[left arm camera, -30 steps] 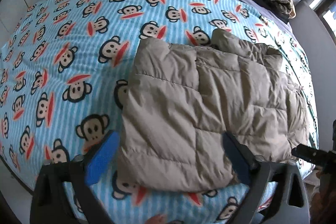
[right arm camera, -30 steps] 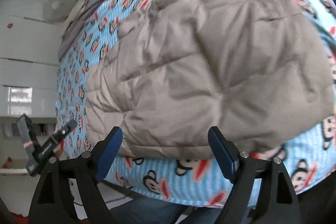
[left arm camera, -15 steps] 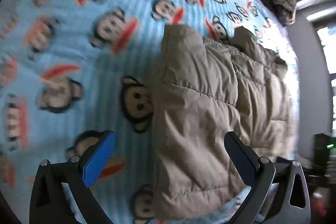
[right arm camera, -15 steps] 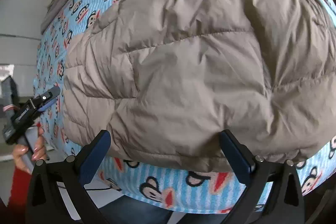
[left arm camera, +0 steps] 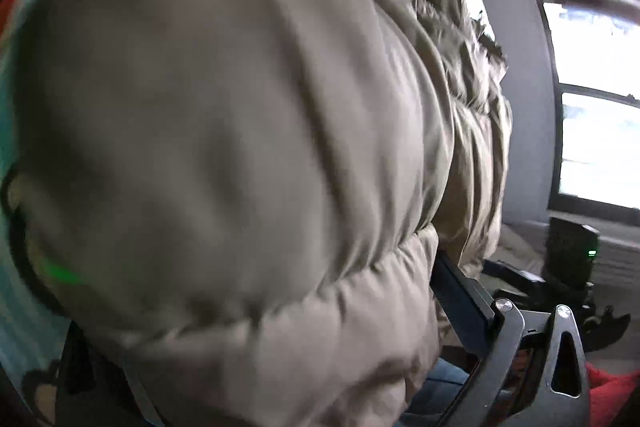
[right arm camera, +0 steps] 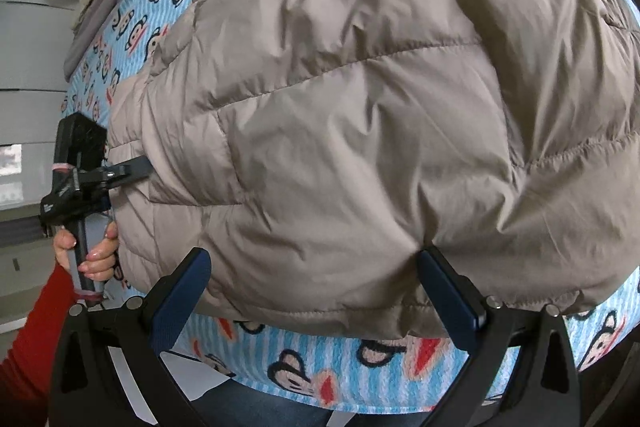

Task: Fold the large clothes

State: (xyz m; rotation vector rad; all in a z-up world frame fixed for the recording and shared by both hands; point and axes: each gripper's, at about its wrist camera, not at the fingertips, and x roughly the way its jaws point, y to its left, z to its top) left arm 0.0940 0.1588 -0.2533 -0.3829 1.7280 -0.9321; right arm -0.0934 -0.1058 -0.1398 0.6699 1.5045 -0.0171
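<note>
Both grippers have closed in on the puffy taupe quilted jacket [right arm camera: 360, 115] at the bed's [right arm camera: 360, 379] near edge: right gripper [right arm camera: 316, 291] jaws wide open around its hem, left gripper [right arm camera: 132, 171] jaws' state I cannot tell, so a fold looks imminent.

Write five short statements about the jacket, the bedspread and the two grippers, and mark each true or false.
1. The puffer jacket is grey-beige. True.
2. The right gripper is clamped shut on cloth. False: its fingers stand wide apart at the jacket's near edge.
3. The bedspread has a monkey print. True.
4. The left gripper is far from the jacket. False: it meets the jacket's edge.
5. The jacket hangs from a hook. False: it lies on the bed.
</note>
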